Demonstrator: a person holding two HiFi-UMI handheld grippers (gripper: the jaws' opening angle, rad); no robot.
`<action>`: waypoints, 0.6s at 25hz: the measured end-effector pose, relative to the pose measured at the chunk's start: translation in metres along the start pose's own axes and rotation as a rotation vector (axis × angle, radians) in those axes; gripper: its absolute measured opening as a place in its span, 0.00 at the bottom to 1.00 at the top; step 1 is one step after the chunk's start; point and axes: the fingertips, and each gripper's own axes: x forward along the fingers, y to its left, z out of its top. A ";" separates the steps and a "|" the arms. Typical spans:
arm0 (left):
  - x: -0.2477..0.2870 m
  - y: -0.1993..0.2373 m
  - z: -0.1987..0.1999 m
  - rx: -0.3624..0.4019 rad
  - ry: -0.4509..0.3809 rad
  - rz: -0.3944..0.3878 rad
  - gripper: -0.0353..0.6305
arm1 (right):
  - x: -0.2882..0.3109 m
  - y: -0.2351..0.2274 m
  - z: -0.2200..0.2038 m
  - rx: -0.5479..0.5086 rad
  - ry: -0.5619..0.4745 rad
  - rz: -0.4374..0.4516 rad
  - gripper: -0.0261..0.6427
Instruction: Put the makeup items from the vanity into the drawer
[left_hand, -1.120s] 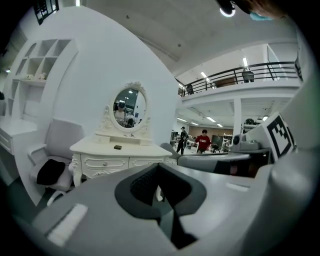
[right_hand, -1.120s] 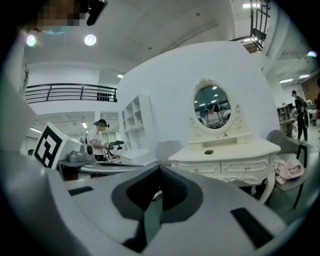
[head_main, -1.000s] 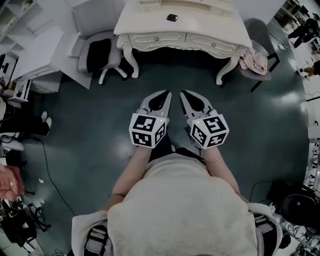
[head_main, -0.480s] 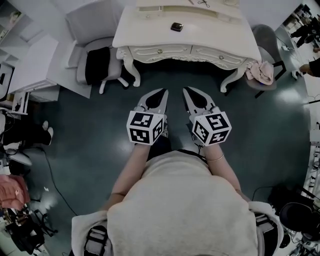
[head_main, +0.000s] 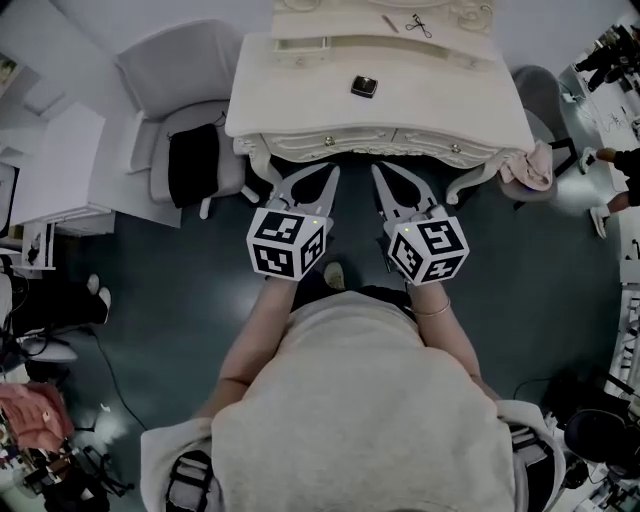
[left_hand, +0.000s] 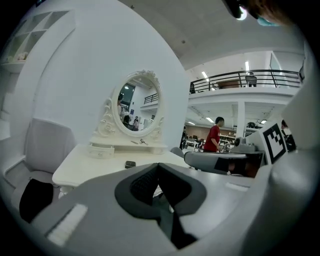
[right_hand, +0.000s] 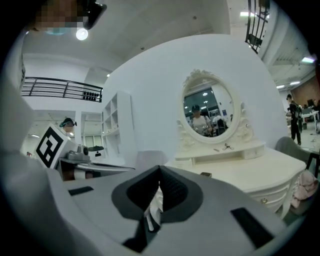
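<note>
Both forearms reach forward side by side, with the grippers close to level and aimed at the vanity (head_main: 290, 100). The left gripper (head_main: 331, 171) has its jaws together and empty; the right gripper (head_main: 377, 169) is likewise closed on nothing. On the vanity lie one dark compact (head_main: 364, 86), one thin stick (head_main: 389, 22) and one scissor-like tool (head_main: 419, 26). There are two drawers (head_main: 440, 146) — both closed.

The vanity (head_main: 300, 100) is cut off by the head view's edge at 12 o'clock, which leaves out most of its mirror (left_hand: 139, 111). The small dark item (head_main: 364, 86) on the vanity top is too small to name. So are the scissor-like tool (head_main: 419, 26) and the thin stick (head_main: 389, 22) at 12 o'clock of it. The person's torso (head_main: 370, 420) hides the legs
</note>
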 end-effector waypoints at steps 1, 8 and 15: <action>0.003 0.004 0.003 -0.002 -0.003 -0.011 0.07 | 0.004 -0.002 0.002 0.001 -0.005 -0.015 0.05; 0.021 0.014 -0.010 -0.054 0.023 -0.051 0.07 | 0.023 -0.013 -0.001 0.004 0.017 -0.037 0.05; 0.036 0.027 -0.009 -0.079 0.023 -0.067 0.07 | 0.048 -0.021 -0.004 -0.004 0.048 -0.025 0.05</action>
